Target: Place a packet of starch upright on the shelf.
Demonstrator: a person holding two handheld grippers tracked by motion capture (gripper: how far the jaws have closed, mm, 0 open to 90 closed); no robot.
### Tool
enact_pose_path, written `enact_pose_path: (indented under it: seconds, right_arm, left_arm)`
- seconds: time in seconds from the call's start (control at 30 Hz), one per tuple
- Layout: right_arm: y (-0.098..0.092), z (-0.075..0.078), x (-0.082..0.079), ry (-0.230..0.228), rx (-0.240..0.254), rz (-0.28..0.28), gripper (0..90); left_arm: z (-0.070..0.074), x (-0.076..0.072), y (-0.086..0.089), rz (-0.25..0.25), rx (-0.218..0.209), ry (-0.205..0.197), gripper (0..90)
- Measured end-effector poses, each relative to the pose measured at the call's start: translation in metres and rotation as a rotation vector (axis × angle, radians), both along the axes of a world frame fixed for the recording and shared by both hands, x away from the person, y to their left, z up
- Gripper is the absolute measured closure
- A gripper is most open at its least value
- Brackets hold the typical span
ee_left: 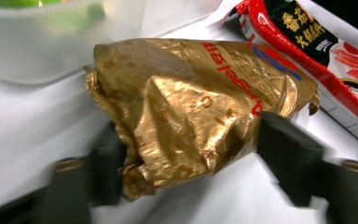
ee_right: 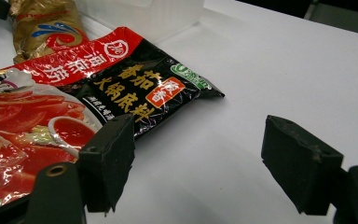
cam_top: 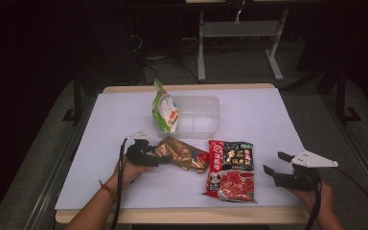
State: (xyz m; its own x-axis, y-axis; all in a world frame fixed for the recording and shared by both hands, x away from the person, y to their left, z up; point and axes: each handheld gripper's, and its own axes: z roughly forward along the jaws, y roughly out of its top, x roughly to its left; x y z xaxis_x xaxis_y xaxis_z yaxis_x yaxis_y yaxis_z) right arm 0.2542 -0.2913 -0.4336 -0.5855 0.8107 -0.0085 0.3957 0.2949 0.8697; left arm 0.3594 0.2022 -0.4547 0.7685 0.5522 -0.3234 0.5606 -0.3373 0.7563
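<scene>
The left gripper (cam_top: 152, 154) sits at the near left of the desk (cam_top: 268, 120), its jaws set around the crumpled end of the gold foil packet (cam_top: 182, 153). In the left gripper view the gold foil packet (ee_left: 191, 107) fills the gap between the two black jaws; the right jaw meets the foil, while the left one is too blurred to say it presses, so the grip looks about to form, not yet firm. The packet lies flat on the desk, just near of the clear plastic container (cam_top: 196, 117), in whose left end a green and white snack bag (cam_top: 165, 110) stands upright.

To do this step well, the jaws should bite on the bunched seam, not the puffed middle, since foil is slippery and crushes easily. Lift straight up before moving far toward the container, and keep clear of the red hot pot base packet (cam_top: 232, 170) lying just to the right, touching or nearly touching the gold one.

At the near right, the right gripper (cam_top: 280, 165) hovers with its jaws wide and nothing between them, beside the red packet's right edge.

The desk is covered in plain white, edged in pale wood. Beyond it the room is dark, with a grey floor and white frame legs (cam_top: 239, 43) far back.
</scene>
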Motion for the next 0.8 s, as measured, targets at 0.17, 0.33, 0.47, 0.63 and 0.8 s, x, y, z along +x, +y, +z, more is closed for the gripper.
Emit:
enact_pose_path:
  seconds: [0.17, 0.33, 0.47, 0.63, 0.8]
  right_arm:
    - [0.000, 0.000, 0.000, 0.001, -0.002, 0.000, 24.8]
    - [-0.001, 0.000, -0.001, 0.000, -0.002, -0.004, 24.8]
    - [0.000, 0.001, 0.000, -0.005, -0.005, -0.004, 24.9]
    - [-0.002, 0.002, 0.001, -0.012, 0.008, -0.011, 30.7]
    - [0.000, 0.004, 0.003, -0.009, 0.001, 0.012, 33.9]
  left_arm:
    - [0.000, 0.002, 0.001, 0.037, -0.009, 0.002, 53.9]
    - [0.003, 0.000, 0.005, 0.055, -0.010, -0.029, 72.5]
    - [0.011, -0.004, 0.009, 0.050, -0.040, -0.081, 82.2]
    - [0.026, -0.010, 0.018, 0.036, -0.146, -0.111, 84.4]
    - [0.045, -0.020, 0.024, 0.050, -0.219, -0.187, 84.7]
